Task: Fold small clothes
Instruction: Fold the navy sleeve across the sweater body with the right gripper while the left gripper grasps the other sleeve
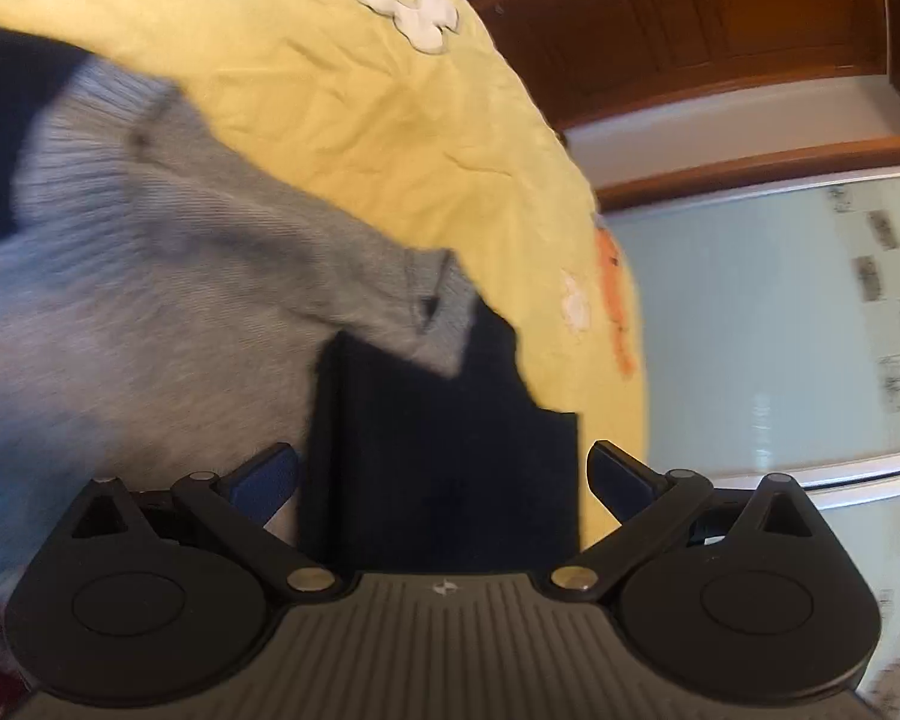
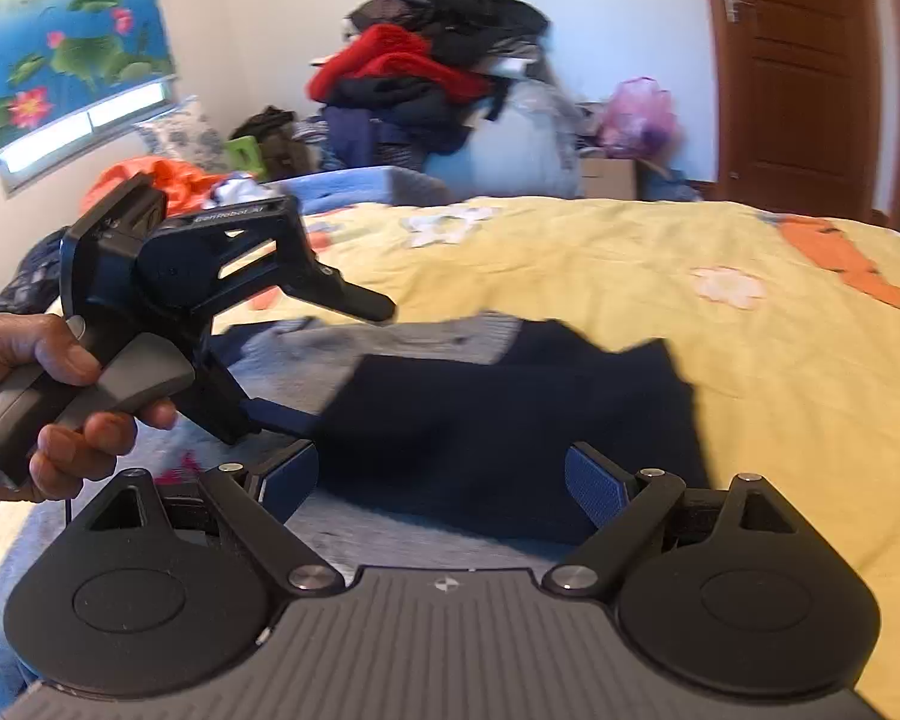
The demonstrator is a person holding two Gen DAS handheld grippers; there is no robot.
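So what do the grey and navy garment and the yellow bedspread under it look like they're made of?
Grey and navy garment: likely a soft, matte knit, with ribbed bands at its grey edges. Yellow bedspread: probably thin woven cotton, finely creased, with flower patches.

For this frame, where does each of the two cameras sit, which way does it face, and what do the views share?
Left wrist: on the left gripper, looking down its open fingers at the grey-and-navy knitted garment on the yellow floral bedspread; no hand shows.
Right wrist: on the right gripper, jaws open, facing across the bed toward a heap of clothes; the person's left hand holds the other gripper.
Shared: garment, bedspread, brown wooden door.
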